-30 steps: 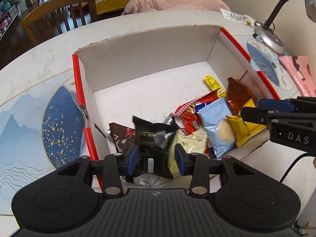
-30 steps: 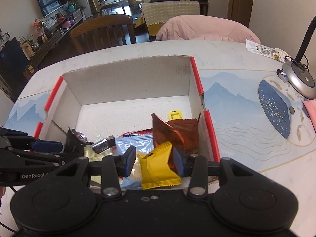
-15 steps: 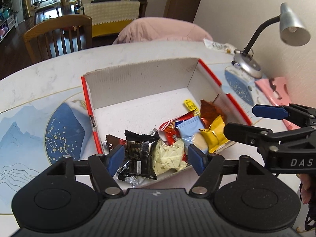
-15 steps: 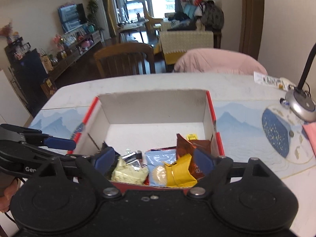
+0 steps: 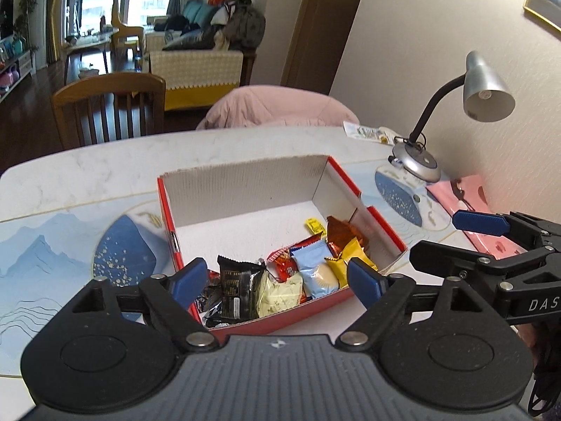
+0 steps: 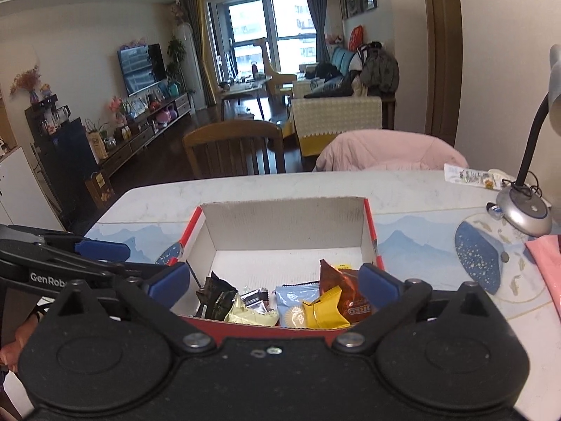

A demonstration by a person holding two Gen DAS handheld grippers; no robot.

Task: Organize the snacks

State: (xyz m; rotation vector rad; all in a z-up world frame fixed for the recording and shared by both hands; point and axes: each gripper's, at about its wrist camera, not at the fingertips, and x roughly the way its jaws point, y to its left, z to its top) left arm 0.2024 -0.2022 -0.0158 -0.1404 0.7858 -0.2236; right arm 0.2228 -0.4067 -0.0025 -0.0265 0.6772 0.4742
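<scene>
Right view alone is showing a television [image 6: 142, 66]. Both grippers, left gripper [image 5: 277, 282] and right gripper [image 6: 273, 280], are hovering above the snack box [image 5: 245, 182], jaws just opened wide, empty.

Both cams ride on the claws, looking forward and down over the near edge of the red box [image 5: 168, 207] on the table [image 5: 87, 172]. The left one sits a bit left, the right one further right. Both catch the box, the lamp [image 6: 522, 210] and each other's claw.
</scene>
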